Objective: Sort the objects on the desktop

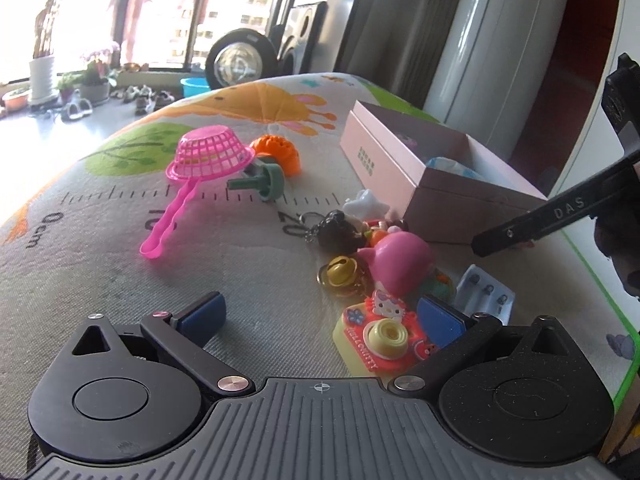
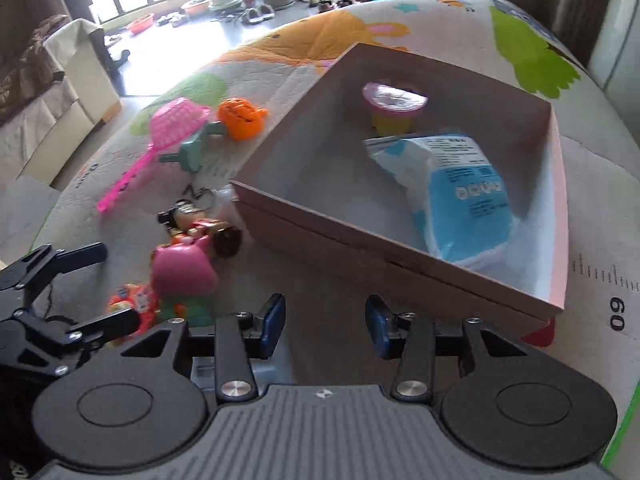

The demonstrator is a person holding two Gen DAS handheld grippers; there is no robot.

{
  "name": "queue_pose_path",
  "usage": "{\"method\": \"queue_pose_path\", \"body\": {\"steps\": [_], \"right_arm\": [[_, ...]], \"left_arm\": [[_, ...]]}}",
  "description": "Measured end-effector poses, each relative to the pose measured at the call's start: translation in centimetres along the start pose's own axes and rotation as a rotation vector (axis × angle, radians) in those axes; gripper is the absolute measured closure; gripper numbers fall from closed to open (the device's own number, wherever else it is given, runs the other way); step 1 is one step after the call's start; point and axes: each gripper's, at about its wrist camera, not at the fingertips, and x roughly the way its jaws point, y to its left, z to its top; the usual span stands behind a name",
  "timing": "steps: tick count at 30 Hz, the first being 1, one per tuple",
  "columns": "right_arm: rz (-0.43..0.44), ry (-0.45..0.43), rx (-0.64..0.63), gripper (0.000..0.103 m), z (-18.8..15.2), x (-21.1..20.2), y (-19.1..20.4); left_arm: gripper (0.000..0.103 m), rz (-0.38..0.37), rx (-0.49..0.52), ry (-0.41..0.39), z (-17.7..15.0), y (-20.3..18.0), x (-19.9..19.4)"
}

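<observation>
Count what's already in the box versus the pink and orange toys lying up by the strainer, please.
In the box: 2, the tub and the blue packet.
Pink strainer: 1.
Orange toy: 1.
Total: 4.

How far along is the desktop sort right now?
Done: the box holds a blue-and-white packet and a small lidded cup. In hand: nothing; the right gripper and left gripper are both open and empty. Left: pink strainer, orange toy, green piece, and the toy cluster around the pink figure.
</observation>
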Motion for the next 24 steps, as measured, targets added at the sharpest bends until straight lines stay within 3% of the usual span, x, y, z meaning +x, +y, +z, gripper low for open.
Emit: {"method": "queue_pose_path", "body": {"steps": [8, 10, 12, 18, 22, 24], "right_arm": [[-0.015, -0.129, 0.084, 0.061, 1.7, 3.3, -2.0], [0.051, -0.137, 0.115, 0.052, 0.9, 3.5, -2.4], [0.059, -0.17, 0.122, 0.04, -0.6, 2.9, -2.5], [-0.055, -0.344, 0.144, 0.035, -4.4, -0.7, -3.5], [-0.076, -0.478, 0.262, 0.011, -4.1, -3.3, -6.8], [-0.088, -0.499, 0.301, 0.011, -3.2, -3.1, -8.2]], "left_arm": [[0.0, 0.038, 0.083, 0.025, 0.2, -1.0, 0.1], [0.0, 0.041, 0.153, 0.024, 0.3, -1.7, -0.1], [0.0, 0.03, 0.205, 0.039, 0.6, -2.5, 0.1], [0.0, 0.014, 0.273, 0.077, 1.2, -4.7, 1.9], [0.0, 0.044, 0.315, 0.054, 1.7, -5.6, 3.4], [0.0, 0.076, 0.349, 0.054, 1.8, -5.5, 4.0]]}}
